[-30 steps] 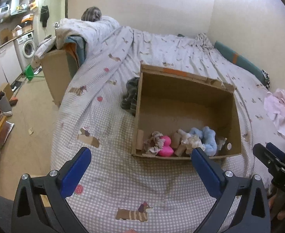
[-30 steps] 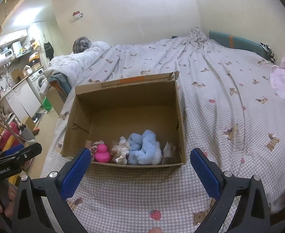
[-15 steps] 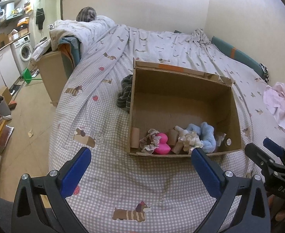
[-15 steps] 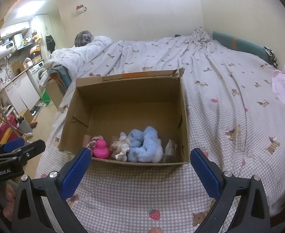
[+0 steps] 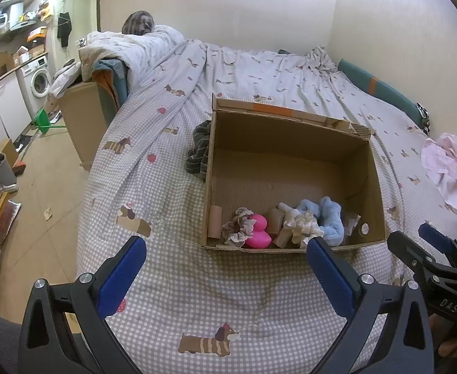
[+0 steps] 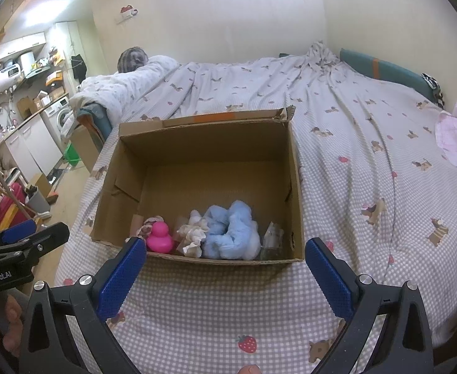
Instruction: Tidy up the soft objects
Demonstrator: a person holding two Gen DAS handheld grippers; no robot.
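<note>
Both my grippers, left gripper (image 5: 225, 275) and right gripper (image 6: 225, 275), hung spread wide and empty; the blue plush (image 6: 231, 233) lay along the cardboard box's (image 6: 295, 187) near wall, at my right gripper's twelve o'clock, nearer it.

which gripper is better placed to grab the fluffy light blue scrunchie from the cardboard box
Right, probably. The open right gripper lines up with the fluffy light blue scrunchie; the left gripper is centred further left.
</note>
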